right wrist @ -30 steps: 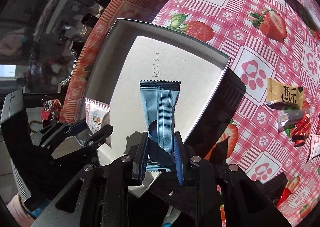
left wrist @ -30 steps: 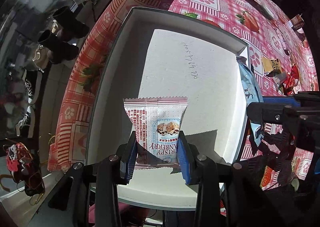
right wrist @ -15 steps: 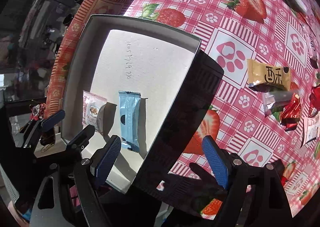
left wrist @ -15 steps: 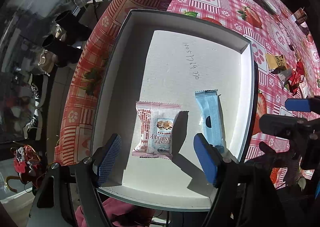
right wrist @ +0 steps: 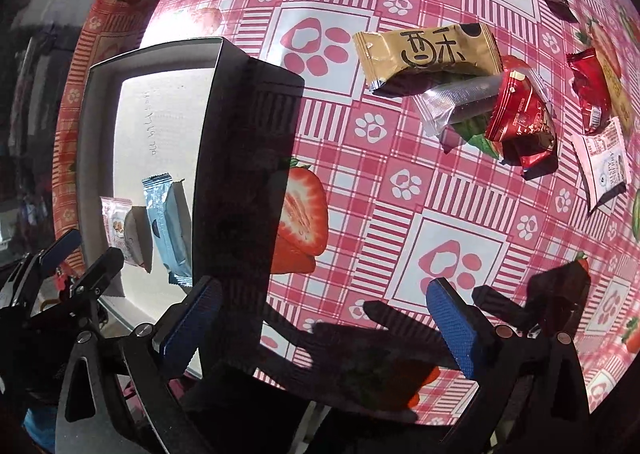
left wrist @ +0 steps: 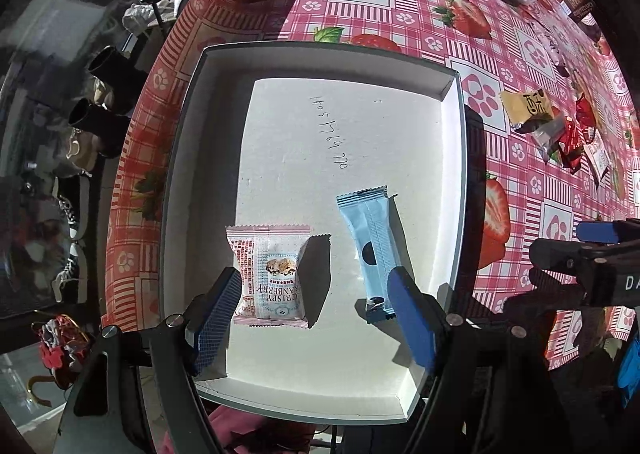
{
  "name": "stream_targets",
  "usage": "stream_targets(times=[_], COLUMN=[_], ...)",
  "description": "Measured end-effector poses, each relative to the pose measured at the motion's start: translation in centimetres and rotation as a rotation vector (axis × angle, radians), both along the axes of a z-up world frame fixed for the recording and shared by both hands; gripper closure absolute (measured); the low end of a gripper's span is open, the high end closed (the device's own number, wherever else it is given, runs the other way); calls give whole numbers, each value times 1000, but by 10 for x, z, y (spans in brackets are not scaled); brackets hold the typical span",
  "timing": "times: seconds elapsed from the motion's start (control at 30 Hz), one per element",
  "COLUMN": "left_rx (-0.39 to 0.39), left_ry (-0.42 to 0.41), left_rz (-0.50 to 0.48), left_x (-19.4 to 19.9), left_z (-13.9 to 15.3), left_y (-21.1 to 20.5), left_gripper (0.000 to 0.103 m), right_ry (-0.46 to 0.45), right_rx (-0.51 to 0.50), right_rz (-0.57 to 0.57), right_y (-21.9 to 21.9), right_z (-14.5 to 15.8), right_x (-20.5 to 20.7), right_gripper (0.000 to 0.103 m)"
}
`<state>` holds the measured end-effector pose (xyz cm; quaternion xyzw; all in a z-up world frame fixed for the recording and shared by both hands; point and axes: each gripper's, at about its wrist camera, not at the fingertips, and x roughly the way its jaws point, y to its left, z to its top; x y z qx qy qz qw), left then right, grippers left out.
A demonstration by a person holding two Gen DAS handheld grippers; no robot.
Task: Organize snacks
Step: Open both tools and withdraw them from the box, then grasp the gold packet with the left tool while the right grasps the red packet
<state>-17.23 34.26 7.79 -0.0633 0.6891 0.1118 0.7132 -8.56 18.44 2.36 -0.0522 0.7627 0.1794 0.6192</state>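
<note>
Your left gripper (left wrist: 312, 310): jaws parted, grasping nothing, poised over shallow white cardboard box (left wrist: 192, 141). Your right gripper (right wrist: 320, 318): jaws spread full wide, empty, above pink strawberry-print tablecloth (right wrist: 400, 181) beside box.

Count in box: two packets. White-and-pink cranberry crisp packet (left wrist: 270, 274) lies flat, between left fingers, untouched. Light blue long bar wrapper (left wrist: 368, 246) just beside it; long axis runs near-to-far, slightly tilted.

Loose on cloth: one gold packet (right wrist: 428, 49), red wrappers (right wrist: 520, 113), others; exact count unclear.

A pink-checked, strawberry-printed tablecloth (right wrist: 400, 157) carries a white-lined box (left wrist: 450, 85), pale blue bar (left wrist: 370, 246) and seemingly gold packet (right wrist: 428, 49).
</note>
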Motion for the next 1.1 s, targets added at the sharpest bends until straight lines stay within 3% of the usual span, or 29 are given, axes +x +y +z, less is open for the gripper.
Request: stream_targets(times=[0.53, 0.7, 0.97, 1.1], left_rx=[-20, -14, 29, 59], left_ry=[34, 34, 23, 13], left_rz=[-224, -302, -401, -451], left_x=[39, 60, 108, 141], left_z=[-2, -2, -5, -12], left_y=[-97, -132, -175, -182], left_gripper=[24, 24, 24, 24], right_ry=[14, 57, 94, 95], right_rx=[-122, -152, -177, -212], right_rz=[-245, -314, -343, -294], right_y=[-137, -182, -221, -223], right_z=[-21, -34, -59, -69], right_x=[9, 4, -1, -4], right_gripper=[0, 0, 0, 0])
